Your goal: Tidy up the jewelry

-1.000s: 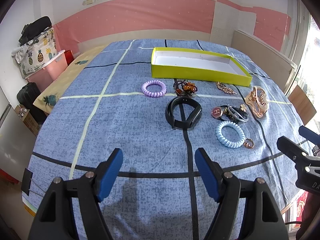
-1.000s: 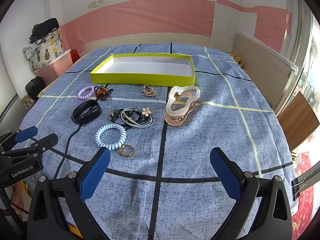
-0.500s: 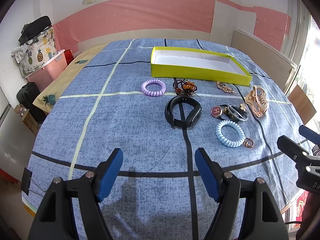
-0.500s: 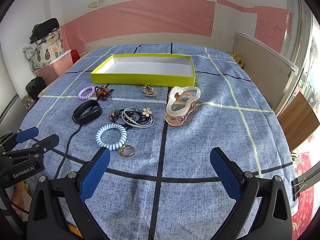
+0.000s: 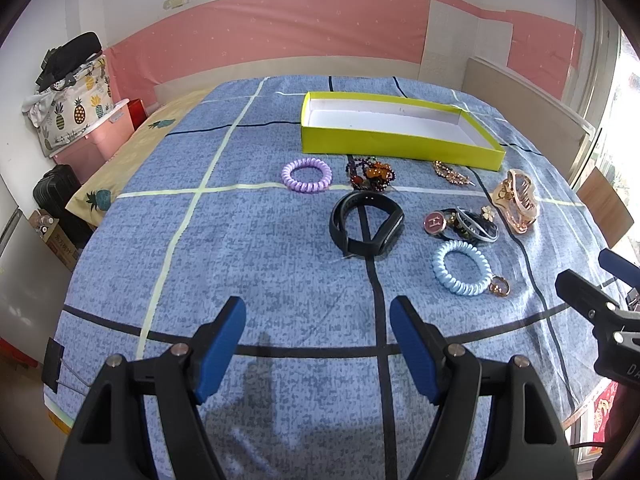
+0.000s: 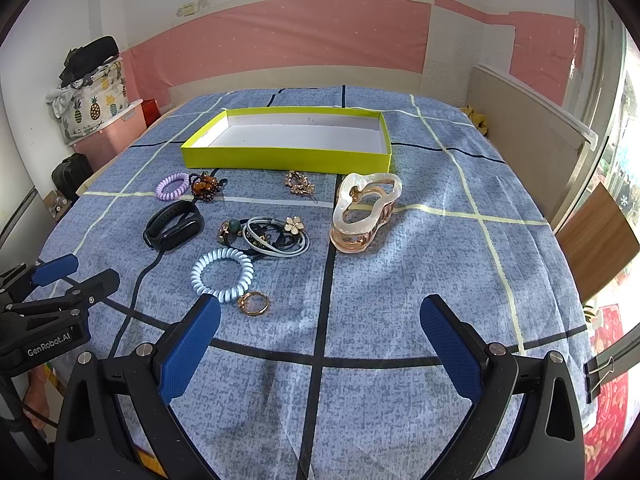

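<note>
A yellow box (image 5: 400,148) (image 6: 288,158) with a bare white floor lies at the far side of the blue checked cloth. In front of it lie a purple coil tie (image 5: 306,174) (image 6: 172,186), an amber bead piece (image 5: 372,174), a gold brooch (image 6: 299,182), a black wristband (image 5: 366,229) (image 6: 174,229), a bundle of hair ties with a flower (image 6: 276,236), a blue coil tie (image 5: 462,266) (image 6: 222,274), a gold ring (image 6: 253,303) and a pale claw clip (image 5: 517,201) (image 6: 365,210). My left gripper (image 5: 318,316) and right gripper (image 6: 320,320) both stand open near the front edge, holding nothing.
The cloth (image 6: 400,272) covers a raised surface that drops off at the front and sides. A pink bin and pineapple-print bag (image 5: 76,116) stand at the far left, a beige panel (image 6: 524,116) at the right. In the left wrist view the right gripper's fingers (image 5: 588,300) show at the right edge.
</note>
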A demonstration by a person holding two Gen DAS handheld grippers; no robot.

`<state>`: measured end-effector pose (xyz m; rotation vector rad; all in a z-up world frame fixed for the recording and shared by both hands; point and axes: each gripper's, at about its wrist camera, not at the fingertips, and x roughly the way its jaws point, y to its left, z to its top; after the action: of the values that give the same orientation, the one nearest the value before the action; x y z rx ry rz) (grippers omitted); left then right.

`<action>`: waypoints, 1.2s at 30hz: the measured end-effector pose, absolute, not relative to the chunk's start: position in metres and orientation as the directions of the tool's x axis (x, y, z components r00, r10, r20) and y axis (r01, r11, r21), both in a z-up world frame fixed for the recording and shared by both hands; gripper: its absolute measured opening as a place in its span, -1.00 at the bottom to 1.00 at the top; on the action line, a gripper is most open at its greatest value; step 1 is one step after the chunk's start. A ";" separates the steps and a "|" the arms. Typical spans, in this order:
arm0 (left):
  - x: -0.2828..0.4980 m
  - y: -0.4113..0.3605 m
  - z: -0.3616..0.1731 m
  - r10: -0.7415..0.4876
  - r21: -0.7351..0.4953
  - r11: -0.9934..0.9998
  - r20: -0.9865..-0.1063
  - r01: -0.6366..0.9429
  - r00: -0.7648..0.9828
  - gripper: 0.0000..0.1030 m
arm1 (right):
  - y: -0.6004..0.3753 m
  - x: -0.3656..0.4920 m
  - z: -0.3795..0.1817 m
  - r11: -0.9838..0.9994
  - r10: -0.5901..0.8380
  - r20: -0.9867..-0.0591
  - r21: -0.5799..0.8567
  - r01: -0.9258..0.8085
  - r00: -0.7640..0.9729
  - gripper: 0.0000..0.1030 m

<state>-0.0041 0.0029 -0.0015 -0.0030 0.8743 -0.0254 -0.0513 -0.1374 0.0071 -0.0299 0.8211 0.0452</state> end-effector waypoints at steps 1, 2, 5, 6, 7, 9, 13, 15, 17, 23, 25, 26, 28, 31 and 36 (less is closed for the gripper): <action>-0.003 0.003 -0.001 -0.025 -0.014 1.000 -0.768 0.022 0.640 0.49 | -0.138 -0.051 0.007 0.999 0.030 -0.732 -0.008 -0.053 0.680 0.94; -0.002 0.003 -0.002 -0.026 -0.016 1.000 -0.769 0.022 0.639 0.49 | -0.138 -0.050 0.007 0.999 0.033 -0.732 -0.006 -0.054 0.681 0.94; 0.002 0.005 -0.002 -0.033 -0.022 0.999 -0.769 0.025 0.638 0.49 | -0.139 -0.048 0.007 0.998 0.043 -0.729 -0.001 -0.065 0.683 0.94; 0.003 0.006 -0.002 -0.037 -0.027 0.999 -0.769 0.025 0.639 0.49 | -0.140 -0.046 0.006 0.998 0.048 -0.729 0.002 -0.068 0.683 0.94; 0.004 0.007 -0.002 -0.044 -0.035 0.999 -0.768 0.027 0.639 0.49 | -0.140 -0.046 0.006 0.998 0.052 -0.728 0.006 -0.070 0.684 0.94; 0.007 0.010 -0.003 -0.069 -0.062 0.998 -0.767 0.034 0.638 0.49 | -0.142 -0.043 0.005 0.997 0.057 -0.725 0.010 -0.072 0.686 0.94; 0.017 0.015 -0.003 -0.078 -0.070 0.997 -0.766 0.038 0.638 0.32 | -0.148 -0.036 0.005 0.997 0.063 -0.714 0.017 -0.072 0.698 0.90; 0.024 0.015 -0.003 -0.089 -0.076 0.996 -0.769 0.047 0.633 0.29 | -0.152 -0.029 0.005 0.998 0.060 -0.716 0.021 -0.065 0.695 0.82; 0.031 0.015 -0.005 -0.091 -0.079 0.996 -0.776 0.047 0.624 0.27 | -0.156 -0.021 0.004 0.998 0.059 -0.721 0.026 -0.059 0.691 0.78; 0.059 0.016 -0.013 -0.234 -0.214 0.971 -0.785 0.103 0.573 0.21 | -0.166 0.000 0.003 0.998 0.058 -0.727 0.034 -0.048 0.684 0.57; 0.067 0.016 -0.015 -0.270 -0.255 0.961 -0.779 0.109 0.566 0.21 | -0.169 0.008 0.001 0.998 0.058 -0.731 0.039 -0.043 0.680 0.44; 0.072 0.015 -0.016 -0.268 -0.252 0.962 -0.780 0.107 0.566 0.19 | -0.171 0.012 0.000 0.998 0.059 -0.734 0.042 -0.042 0.677 0.40; 0.078 0.012 -0.017 -0.261 -0.241 0.964 -0.784 0.112 0.563 0.14 | -0.172 0.020 -0.002 0.999 0.050 -0.740 0.041 -0.030 0.671 0.27; 0.084 0.008 -0.016 -0.266 -0.236 0.963 -0.783 0.128 0.563 0.10 | -0.176 0.031 -0.007 0.998 0.054 -0.750 0.061 -0.012 0.659 0.17; 0.094 0.006 -0.019 -0.274 -0.240 0.961 -0.790 0.135 0.549 -0.17 | -0.185 0.042 -0.014 0.993 0.069 -0.761 0.112 0.027 0.645 -0.02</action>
<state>0.0937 0.0058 -0.0188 -0.1574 0.9606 -0.2431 0.0420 -0.1846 -0.0143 0.1169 0.8706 0.0238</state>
